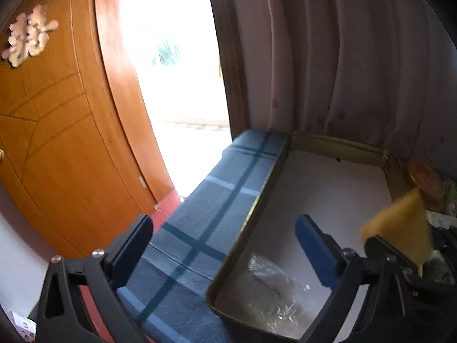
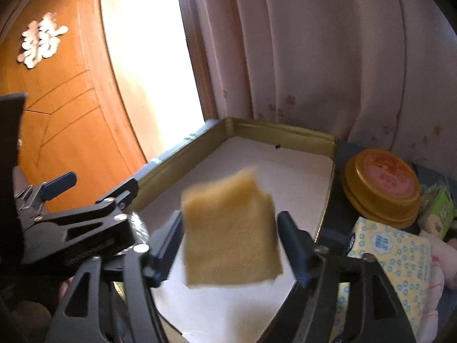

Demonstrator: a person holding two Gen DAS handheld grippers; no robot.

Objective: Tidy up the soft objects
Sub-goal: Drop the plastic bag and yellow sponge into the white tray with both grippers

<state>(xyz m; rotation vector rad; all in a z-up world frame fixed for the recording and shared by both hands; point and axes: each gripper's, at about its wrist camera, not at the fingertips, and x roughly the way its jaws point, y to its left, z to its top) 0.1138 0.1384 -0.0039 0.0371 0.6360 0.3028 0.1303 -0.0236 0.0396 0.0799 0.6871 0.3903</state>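
Note:
A yellow sponge (image 2: 230,228) hangs blurred between the fingers of my right gripper (image 2: 230,243), above the gold-rimmed tray (image 2: 280,131) with a white floor. The jaws stand wide apart and the sponge looks loose between them, touching neither pad clearly. The sponge also shows in the left wrist view (image 1: 400,228) at the right. My left gripper (image 1: 225,251) is open and empty, over the tray's left rim (image 1: 251,220) and the blue plaid cloth (image 1: 200,214). A crumpled clear plastic bag (image 1: 274,294) lies in the tray's near corner.
A round yellow tin with a red lid (image 2: 382,183) stands right of the tray. A blue-and-yellow tissue pack (image 2: 394,251), a green box (image 2: 442,211) and pink soft items (image 2: 440,260) lie beside it. A pink curtain (image 2: 314,57) hangs behind, a wooden door (image 1: 57,128) at left.

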